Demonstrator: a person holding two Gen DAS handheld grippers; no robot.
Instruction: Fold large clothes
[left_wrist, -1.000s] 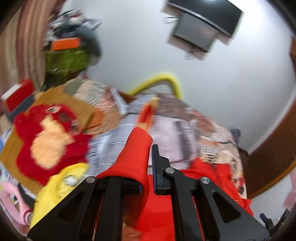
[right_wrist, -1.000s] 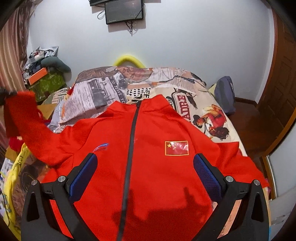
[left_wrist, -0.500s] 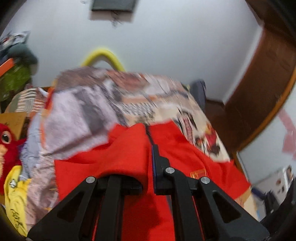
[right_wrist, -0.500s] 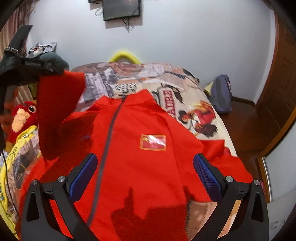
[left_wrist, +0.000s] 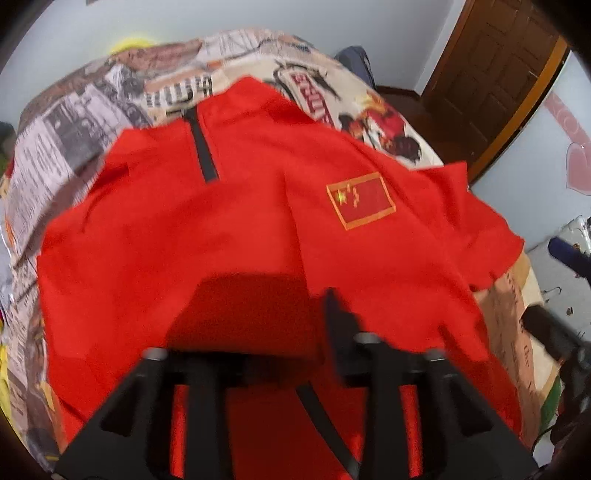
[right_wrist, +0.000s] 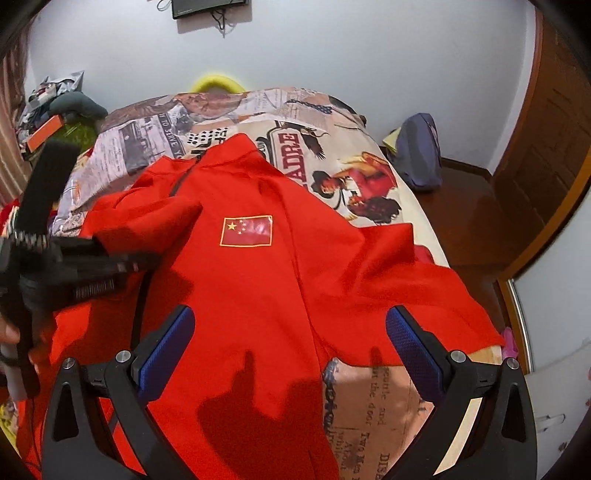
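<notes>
Left claw (left_wrist: 266, 332): jaws have just been opening. Sleeve (left_wrist: 207, 229) lies between and under them, draped over the left finger, so release looks under way; pads no longer seem to press the cloth, though blur makes the left pad hard to read. Claw hangs low over the jacket's (left_wrist: 388, 295) near middle, pointing steeply down.

Right claw (right_wrist: 290, 350): jaws spread wide, nothing between them, hovering over the near hem, right of centre.

Jacket lies front-up on the bed (right_wrist: 362, 398), collar far, hem near. Zip (left_wrist: 201, 151) shows only near the collar; below that the left sleeve is folded across the chest and covers it. Flag patch (left_wrist: 360, 201) sits right of the sleeve's edge, uncovered. Right sleeve (right_wrist: 424, 280) is spread out to the right, its cuff near the bed's right edge.

In the right view, a hand (right_wrist: 9, 332) grips the left tool's handle at far left.

Risks, as judged:
- Sleeve snags on the left finger as the claw lifts away; the fold gets dragged back open. Cause: cloth draped over the finger.
- Sleeve lands skewed or bunched, since it is dropped, not laid; later folds go crooked.
- Right sleeve slips off the bed edge if tugged toward the right.
- Two claws close over the same patch; a reach by the right claw could clip the left tool.
</notes>
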